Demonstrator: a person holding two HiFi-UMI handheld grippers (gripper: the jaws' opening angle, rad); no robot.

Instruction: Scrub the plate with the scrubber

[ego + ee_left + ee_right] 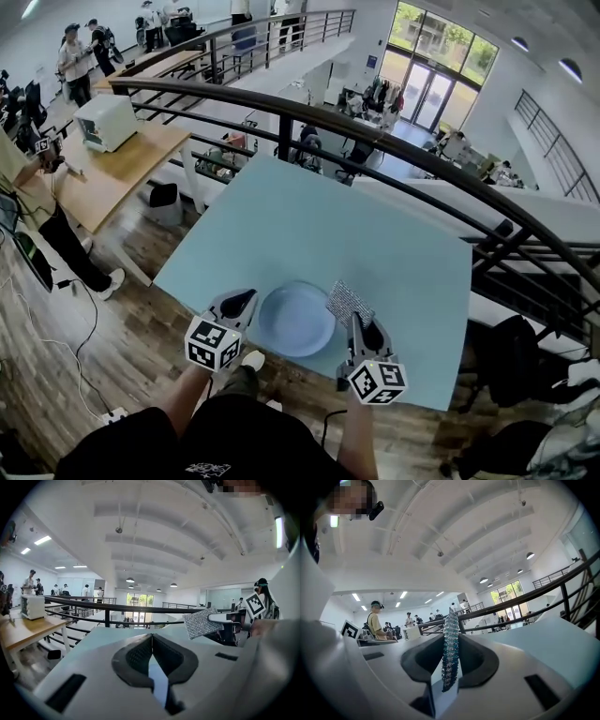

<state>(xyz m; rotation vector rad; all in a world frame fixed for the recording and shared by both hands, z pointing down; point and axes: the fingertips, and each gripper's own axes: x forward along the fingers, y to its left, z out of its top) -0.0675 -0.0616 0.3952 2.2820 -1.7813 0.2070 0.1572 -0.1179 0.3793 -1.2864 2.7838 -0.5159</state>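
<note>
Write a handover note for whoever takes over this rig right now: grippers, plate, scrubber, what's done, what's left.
Left gripper: shut, empty, beside the left rim of the plate.
Right gripper: shut on the scrubber, which sits at the plate's right rim.
Plate lies flat on the blue table, near its front edge.
Done: scrubber is in hand.
Left: scrub the plate. Whether the scrubber touches it cannot be told.

left gripper [247, 298] and right gripper [357, 322]: pale grey shells, dark pads [136, 656], black-and-white marker cube [213, 343] on each; top [234, 441] looks black, perhaps short-sleeved.
</note>
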